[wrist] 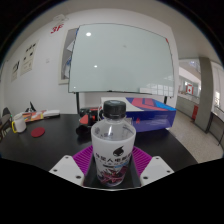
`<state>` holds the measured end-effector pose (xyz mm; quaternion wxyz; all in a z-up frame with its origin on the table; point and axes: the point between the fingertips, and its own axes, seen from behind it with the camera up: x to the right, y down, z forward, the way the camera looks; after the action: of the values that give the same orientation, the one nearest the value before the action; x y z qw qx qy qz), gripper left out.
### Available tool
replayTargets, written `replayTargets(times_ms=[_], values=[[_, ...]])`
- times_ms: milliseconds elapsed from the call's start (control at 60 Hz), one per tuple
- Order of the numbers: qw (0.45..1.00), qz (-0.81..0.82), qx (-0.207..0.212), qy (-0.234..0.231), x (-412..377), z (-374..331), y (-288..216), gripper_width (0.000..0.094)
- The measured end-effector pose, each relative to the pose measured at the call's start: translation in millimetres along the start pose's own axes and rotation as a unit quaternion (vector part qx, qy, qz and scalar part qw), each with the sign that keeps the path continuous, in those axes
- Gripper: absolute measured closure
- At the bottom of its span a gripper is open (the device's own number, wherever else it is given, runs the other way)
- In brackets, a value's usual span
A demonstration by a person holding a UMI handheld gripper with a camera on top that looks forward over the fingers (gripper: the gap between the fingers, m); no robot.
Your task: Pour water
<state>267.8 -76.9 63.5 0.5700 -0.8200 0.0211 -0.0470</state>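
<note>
The bottle (pixel 113 150) is clear, glossy plastic with a smooth dark cap (pixel 114 107) and a printed paper-like label (pixel 113 160); the desk (pixel 60 140) looks dark and matt; the whiteboard (pixel 120 58) behind is smooth, faintly shiny — the blue box (pixel 150 115) looks like plastic.

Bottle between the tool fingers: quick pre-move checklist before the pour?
1. Bottle upright on the dark table: ok.
2. Bottle centred in the tool, between the pink pads: ok.
3. Both fingers pressing on the bottle: cannot tell; its body hides the contact lines.
4. Black cap removed for pouring: not ok, it is on the neck.
5. Receiving vessel located: cannot tell; a pale cup stands far off at the table's edge, nothing closer.
6. Space beyond the bottle free: not ok, a blue box sits just behind it.
</note>
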Motion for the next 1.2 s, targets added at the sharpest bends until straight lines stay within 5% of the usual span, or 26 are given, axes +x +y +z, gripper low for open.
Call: replayTargets(times_ms=[233,467,767,1017,1200], values=[[1.000,0.000,0.026,0.002,-5,1,-4,0.0538],[0.999,-0.016,0.025,0.029,-9,-1,-11,0.0537],[0.965,-0.196,0.099,0.146,-62,-18,-174,0.0536],[0.805,-0.513,0.212,0.211,-239,-22,-327,0.0537],[0.627,-0.723,0.243,0.160,-396,18,-306,0.0534]])
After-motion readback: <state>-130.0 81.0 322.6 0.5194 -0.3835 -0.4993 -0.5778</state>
